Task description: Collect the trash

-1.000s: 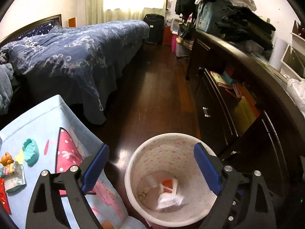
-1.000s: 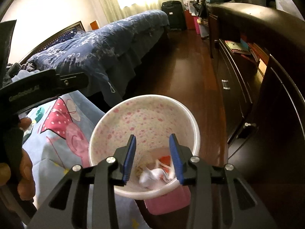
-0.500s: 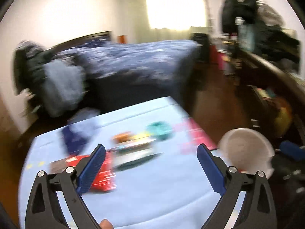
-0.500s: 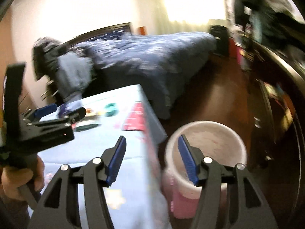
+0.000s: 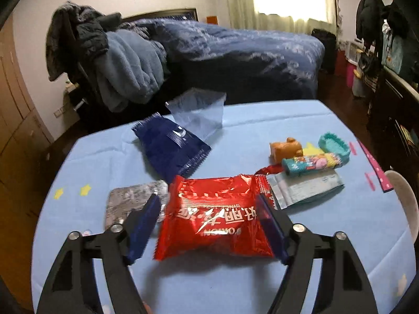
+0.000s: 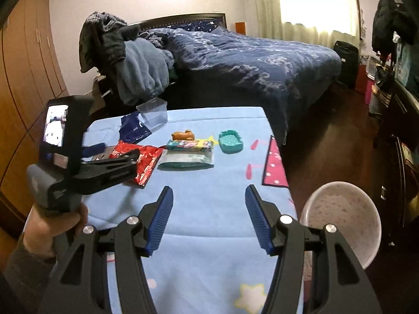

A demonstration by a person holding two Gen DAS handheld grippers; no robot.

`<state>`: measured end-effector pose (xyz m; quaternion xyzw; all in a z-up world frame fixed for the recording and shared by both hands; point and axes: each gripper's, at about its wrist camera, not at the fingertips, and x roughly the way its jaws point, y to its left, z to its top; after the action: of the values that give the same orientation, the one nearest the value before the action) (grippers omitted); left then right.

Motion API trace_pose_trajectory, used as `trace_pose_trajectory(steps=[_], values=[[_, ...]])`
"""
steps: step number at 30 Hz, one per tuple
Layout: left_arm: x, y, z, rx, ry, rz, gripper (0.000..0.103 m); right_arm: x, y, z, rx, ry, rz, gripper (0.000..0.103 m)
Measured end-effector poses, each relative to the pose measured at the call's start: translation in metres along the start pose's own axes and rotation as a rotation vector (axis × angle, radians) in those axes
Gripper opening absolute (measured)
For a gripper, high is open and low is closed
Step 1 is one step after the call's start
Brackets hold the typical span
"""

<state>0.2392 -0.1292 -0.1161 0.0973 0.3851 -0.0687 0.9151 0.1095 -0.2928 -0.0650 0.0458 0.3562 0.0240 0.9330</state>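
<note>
A light blue cloth (image 5: 262, 287) with yellow stars and a pink patch covers the table. On it, towards the right edge, sit a small orange toy animal (image 5: 285, 149), a teal ridged dish (image 5: 334, 147) and, just in front of both, a colourful patterned tube (image 5: 311, 163) lying on its side. Behind the table stands a bed under a dark blue patterned duvet (image 6: 251, 60), with a grey-blue fleece blanket (image 6: 142, 70) and dark clothes heaped at its head (the pile hides the corner of the dark headboard (image 6: 183, 18)). Bright curtains (image 6: 314, 2) glow beyond; a black suitcase (image 6: 345, 62) stands on the dark wooden floor (image 6: 330, 136).
</note>
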Motion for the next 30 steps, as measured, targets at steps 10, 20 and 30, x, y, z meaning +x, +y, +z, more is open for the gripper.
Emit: trace_pose_trajectory(steps=[10, 20, 30], values=[[0.009, -0.008, 0.001, -0.001, 0.013, -0.047, 0.071, 0.029, -0.007, 0.01, 0.013, 0.044, 0.021, 0.058], [-0.002, 0.02, -0.007, -0.074, 0.02, -0.055, 0.034, 0.069, 0.003, 0.029, -0.02, 0.059, 0.01, 0.058], [-0.03, 0.046, -0.015, -0.108, -0.023, -0.076, 0.033, 0.128, 0.025, 0.047, -0.049, 0.103, 0.018, 0.059]])
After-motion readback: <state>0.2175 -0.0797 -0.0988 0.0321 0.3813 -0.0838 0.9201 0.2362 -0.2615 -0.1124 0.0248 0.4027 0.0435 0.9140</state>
